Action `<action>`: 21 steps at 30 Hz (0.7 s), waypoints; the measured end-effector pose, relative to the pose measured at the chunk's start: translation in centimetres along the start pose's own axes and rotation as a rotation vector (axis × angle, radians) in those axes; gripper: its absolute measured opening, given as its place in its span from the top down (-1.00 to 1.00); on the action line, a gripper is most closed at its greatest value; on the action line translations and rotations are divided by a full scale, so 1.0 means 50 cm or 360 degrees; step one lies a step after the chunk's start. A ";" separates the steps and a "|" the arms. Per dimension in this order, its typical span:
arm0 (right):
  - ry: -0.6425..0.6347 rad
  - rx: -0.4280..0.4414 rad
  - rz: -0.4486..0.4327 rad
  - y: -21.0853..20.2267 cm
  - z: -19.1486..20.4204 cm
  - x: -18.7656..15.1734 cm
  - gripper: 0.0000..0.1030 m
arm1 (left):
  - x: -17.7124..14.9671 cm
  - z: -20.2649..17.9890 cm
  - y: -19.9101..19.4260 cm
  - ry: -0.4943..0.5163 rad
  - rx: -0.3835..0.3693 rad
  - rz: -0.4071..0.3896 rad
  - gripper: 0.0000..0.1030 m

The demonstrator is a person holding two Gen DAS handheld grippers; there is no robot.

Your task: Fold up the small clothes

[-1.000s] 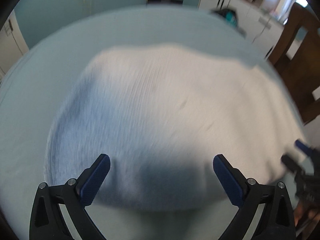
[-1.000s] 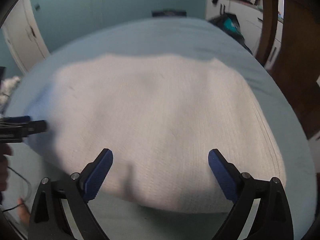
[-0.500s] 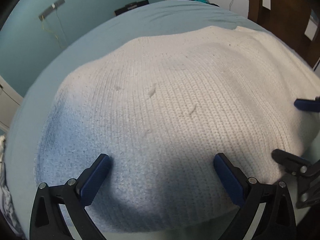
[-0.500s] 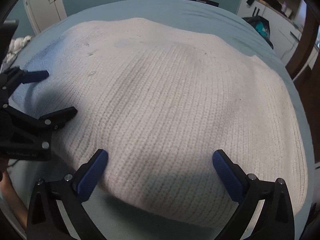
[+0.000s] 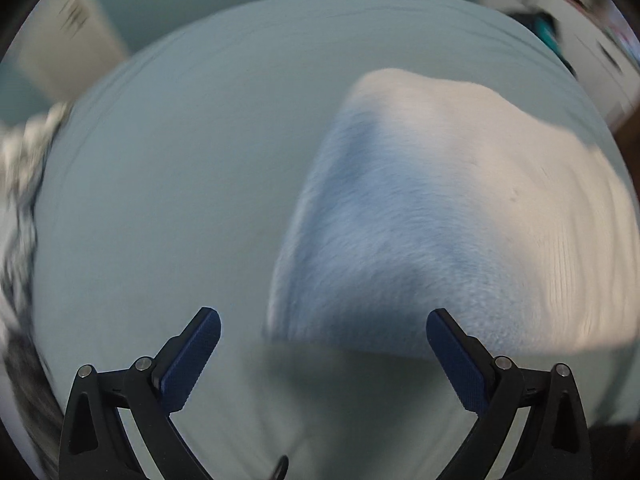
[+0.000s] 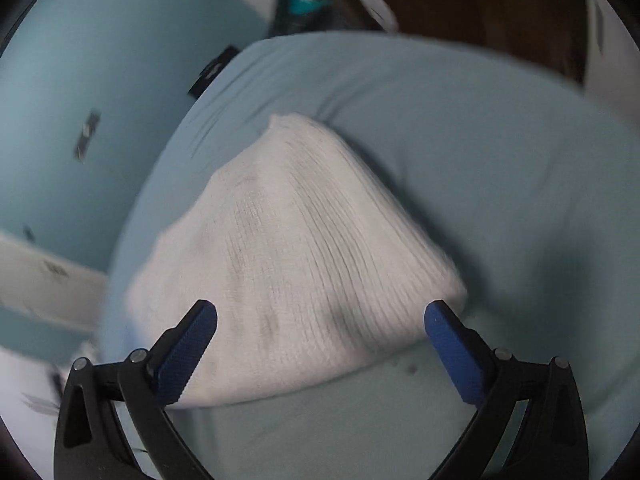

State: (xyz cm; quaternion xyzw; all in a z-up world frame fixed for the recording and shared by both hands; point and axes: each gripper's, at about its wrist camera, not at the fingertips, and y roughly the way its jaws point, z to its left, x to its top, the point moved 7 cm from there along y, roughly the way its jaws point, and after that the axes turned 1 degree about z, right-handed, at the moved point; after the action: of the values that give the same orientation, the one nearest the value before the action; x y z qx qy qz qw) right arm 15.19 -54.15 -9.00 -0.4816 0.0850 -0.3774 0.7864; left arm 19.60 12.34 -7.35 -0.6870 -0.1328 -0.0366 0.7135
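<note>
A folded white knit garment (image 5: 448, 216) lies flat on the pale blue bed sheet (image 5: 168, 184). In the left wrist view it sits to the right of centre, blurred by motion. My left gripper (image 5: 324, 356) is open and empty, above the sheet at the garment's near left corner. In the right wrist view the garment (image 6: 292, 264) lies ahead with a corner pointing away. My right gripper (image 6: 320, 352) is open and empty, its fingers straddling the garment's near edge from above.
A patterned cloth pile (image 5: 24, 184) lies at the bed's left edge. A teal wall (image 6: 80, 80) stands behind the bed. Dark wooden furniture (image 6: 480, 8) and a teal bag (image 6: 304, 4) stand beyond the bed's far side.
Both grippers have pulled back and up from the garment. The left view has swung left, the right view has tilted. Each gripper has left the other's view.
</note>
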 end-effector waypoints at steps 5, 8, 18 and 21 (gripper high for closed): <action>0.0312 0.0109 0.0234 0.030 -0.032 -0.061 -0.97 | -0.080 0.018 0.018 -0.0041 0.0030 0.0043 -1.00; 0.0343 0.0144 0.0281 0.055 -0.022 -0.071 -0.97 | -0.099 0.022 -0.004 0.0032 0.0056 -0.0012 -1.00; 0.0534 0.0225 0.0388 0.065 -0.080 -0.093 -0.35 | -0.088 -0.066 0.031 0.0100 0.0011 0.0039 -1.00; 0.0474 0.0183 0.0335 0.044 -0.076 -0.090 -0.10 | -0.092 -0.068 0.061 0.0084 0.0015 0.0099 -1.00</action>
State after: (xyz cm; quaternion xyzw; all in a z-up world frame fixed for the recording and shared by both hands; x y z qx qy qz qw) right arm 11.27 -53.21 -13.81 -0.3632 0.2287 -0.3645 0.8264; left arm 16.35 8.56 -11.48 -0.6861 -0.0926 -0.0318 0.7209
